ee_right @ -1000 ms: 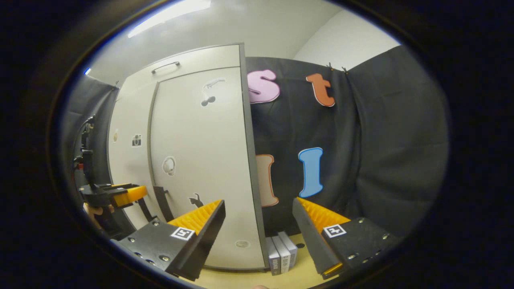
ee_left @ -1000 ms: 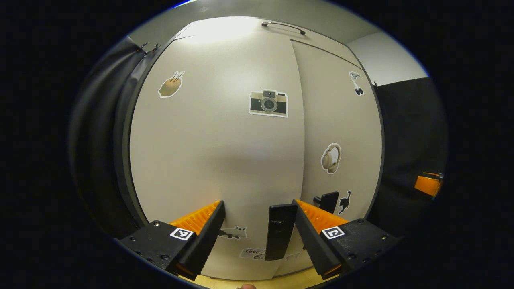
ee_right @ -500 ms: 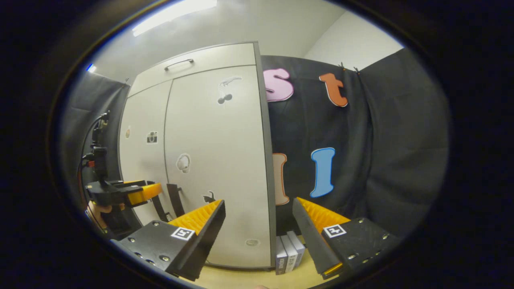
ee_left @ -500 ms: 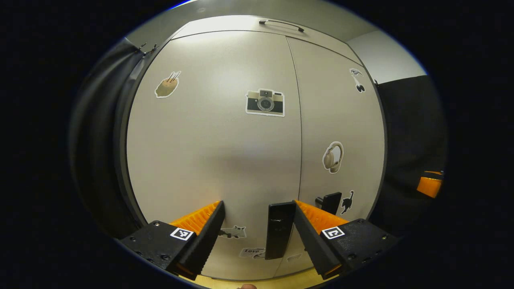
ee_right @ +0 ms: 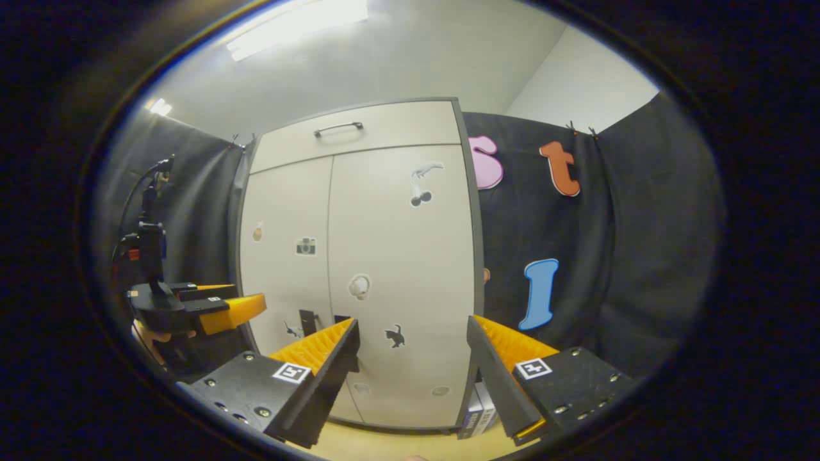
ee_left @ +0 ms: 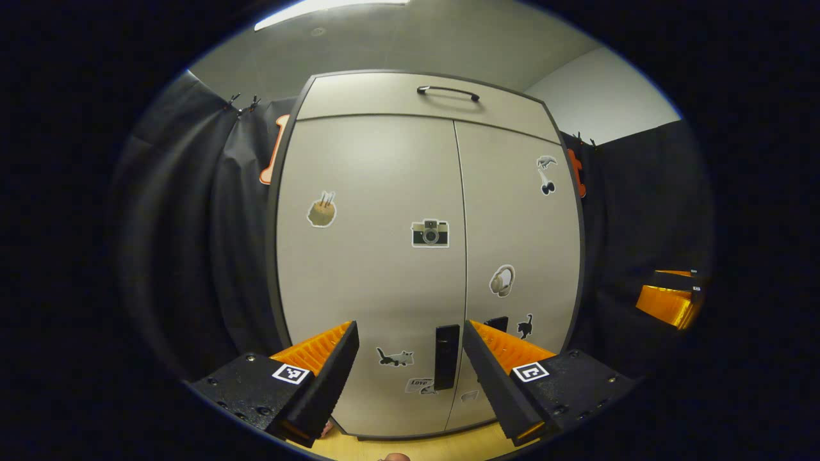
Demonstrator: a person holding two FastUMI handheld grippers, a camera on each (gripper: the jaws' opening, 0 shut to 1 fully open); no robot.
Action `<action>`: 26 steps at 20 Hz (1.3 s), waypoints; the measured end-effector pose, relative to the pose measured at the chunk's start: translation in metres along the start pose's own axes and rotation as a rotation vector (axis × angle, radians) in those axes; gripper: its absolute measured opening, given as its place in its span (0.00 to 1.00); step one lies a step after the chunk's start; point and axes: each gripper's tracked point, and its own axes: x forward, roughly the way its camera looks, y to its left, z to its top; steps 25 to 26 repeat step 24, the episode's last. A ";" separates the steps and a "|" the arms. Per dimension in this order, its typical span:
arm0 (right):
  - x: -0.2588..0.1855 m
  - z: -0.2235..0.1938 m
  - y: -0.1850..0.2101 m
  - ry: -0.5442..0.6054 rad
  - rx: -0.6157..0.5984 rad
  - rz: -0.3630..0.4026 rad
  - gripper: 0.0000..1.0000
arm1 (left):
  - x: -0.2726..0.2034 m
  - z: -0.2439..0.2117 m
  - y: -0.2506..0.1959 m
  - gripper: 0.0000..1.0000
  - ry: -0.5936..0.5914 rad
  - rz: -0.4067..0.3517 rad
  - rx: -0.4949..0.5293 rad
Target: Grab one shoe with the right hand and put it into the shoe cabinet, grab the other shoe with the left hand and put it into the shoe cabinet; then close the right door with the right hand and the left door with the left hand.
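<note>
left hand-held gripper gapes empty — facing closed shoe cabinet doors.

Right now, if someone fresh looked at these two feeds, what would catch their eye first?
The pale shoe cabinet fills the middle of the left gripper view, both doors shut flush and dotted with stickers, a camera sticker near the centre seam. Two dark door handles sit low by that seam, between the open fingers of the left gripper. In the right gripper view, the right gripper hangs open, off the cabinet, with books standing by the cabinet's right foot.
</note>
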 end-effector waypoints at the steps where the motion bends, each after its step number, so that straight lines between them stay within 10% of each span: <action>1: -0.007 0.004 0.008 -0.004 0.011 0.015 1.00 | -0.015 0.003 0.005 0.99 -0.002 0.007 0.005; 26: -0.061 0.013 0.069 -0.049 0.006 0.011 1.00 | -0.109 0.011 0.042 0.99 -0.011 -0.001 -0.005</action>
